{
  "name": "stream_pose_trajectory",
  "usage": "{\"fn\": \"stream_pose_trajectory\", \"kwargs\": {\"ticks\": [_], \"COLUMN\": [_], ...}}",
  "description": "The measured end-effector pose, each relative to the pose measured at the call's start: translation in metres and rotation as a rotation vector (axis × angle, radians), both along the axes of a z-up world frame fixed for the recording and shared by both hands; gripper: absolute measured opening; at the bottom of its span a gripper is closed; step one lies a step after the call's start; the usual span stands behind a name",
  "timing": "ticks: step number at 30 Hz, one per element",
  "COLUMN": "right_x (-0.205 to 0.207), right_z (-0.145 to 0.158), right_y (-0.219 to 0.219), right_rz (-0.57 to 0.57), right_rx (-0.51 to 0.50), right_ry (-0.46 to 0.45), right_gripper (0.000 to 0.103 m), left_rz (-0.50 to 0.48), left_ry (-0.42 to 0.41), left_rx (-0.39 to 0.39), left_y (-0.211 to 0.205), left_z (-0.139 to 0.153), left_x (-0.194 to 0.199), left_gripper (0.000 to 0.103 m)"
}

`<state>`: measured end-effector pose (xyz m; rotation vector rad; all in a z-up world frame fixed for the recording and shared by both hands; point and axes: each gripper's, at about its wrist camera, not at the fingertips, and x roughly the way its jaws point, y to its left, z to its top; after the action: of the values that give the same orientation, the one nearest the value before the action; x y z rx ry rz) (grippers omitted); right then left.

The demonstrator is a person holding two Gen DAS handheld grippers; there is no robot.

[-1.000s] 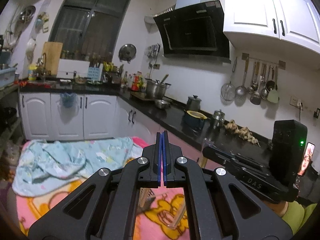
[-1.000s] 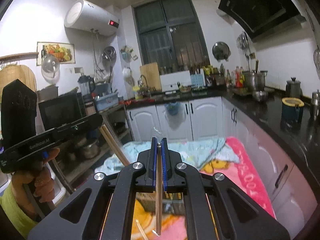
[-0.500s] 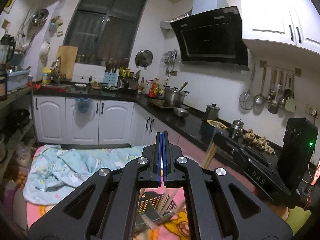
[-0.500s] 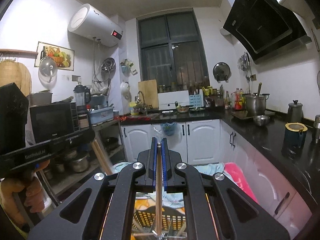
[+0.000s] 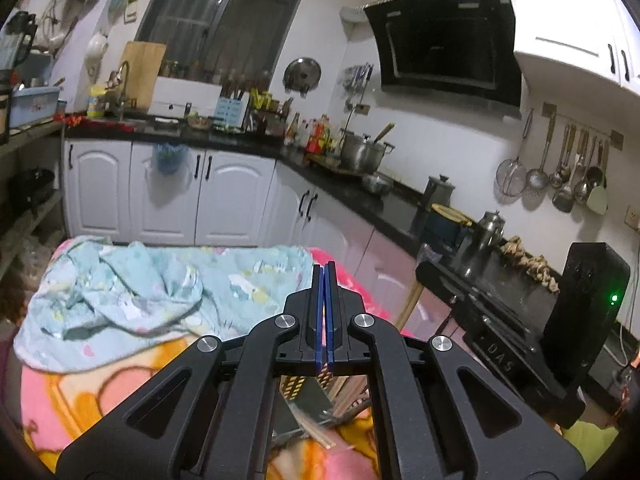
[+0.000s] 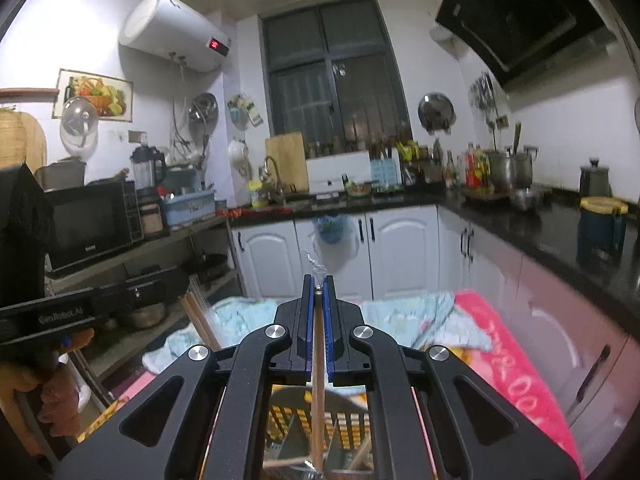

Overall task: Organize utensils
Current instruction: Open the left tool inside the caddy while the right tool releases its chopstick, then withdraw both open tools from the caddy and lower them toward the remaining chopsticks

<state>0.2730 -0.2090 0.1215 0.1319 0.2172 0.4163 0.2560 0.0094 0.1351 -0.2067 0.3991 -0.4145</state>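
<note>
My right gripper is shut on a wooden chopstick that hangs down between the pads into a grey slotted utensil basket below. In the left wrist view my left gripper is shut with nothing visible between its pads. Below it lies the same basket with several wooden chopsticks in it. The right gripper body shows at the right there, with a chopstick hanging from it. The left gripper body shows at the left of the right wrist view.
The basket rests on a pink and orange blanket with a light blue cloth heaped on its far side. White cabinets and a black counter with pots run behind and to the right. A shelf with a microwave stands left.
Both views tilted up and then back down. The right gripper still holds its chopstick over the basket. The left gripper stayed shut.
</note>
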Motion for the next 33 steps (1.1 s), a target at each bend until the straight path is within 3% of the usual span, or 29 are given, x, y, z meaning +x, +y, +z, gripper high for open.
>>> {"fn": "stream_pose_trajectory", "kwargs": {"ticks": [9,10,12,16,18,27,33], "right_x": [0.007,0.006,0.003,-0.009,-0.018,-0.048,-0.069], "right_z": [-0.039,-0.041,-0.042,-0.034,-0.029,-0.007,-0.002], "right_y": [0.007,0.006,0.001,-0.01,-0.015,-0.04,-0.055], "right_rz": [-0.007,-0.011,-0.011,-0.014,-0.009,-0.037,-0.047], "right_rx": [-0.019,-0.015,0.007,0.025,0.026,0.002,-0.008], "right_ry": [0.116,0.129,0.142,0.133,0.116,0.086,0.098], "right_gripper": [0.006,0.01,0.034,0.037,0.042,0.048,0.055], "left_rz": [-0.006,-0.003,0.0,0.02,0.033,0.051,0.063], "left_ry": [0.075,0.078,0.079,0.066,0.052,0.002,-0.017], "left_rx": [0.012,0.01,0.004,-0.007,-0.008,-0.035,-0.04], "left_y": [-0.001,0.0,0.003,0.01,0.013,0.022,0.028], "left_z": [-0.03,-0.031,-0.032,-0.026,-0.021,0.001,0.01], "left_x": [0.008,0.008,0.005,-0.002,-0.007,-0.03,-0.053], "left_gripper": [0.0,0.0,0.001,0.027,0.032,0.063,0.09]}}
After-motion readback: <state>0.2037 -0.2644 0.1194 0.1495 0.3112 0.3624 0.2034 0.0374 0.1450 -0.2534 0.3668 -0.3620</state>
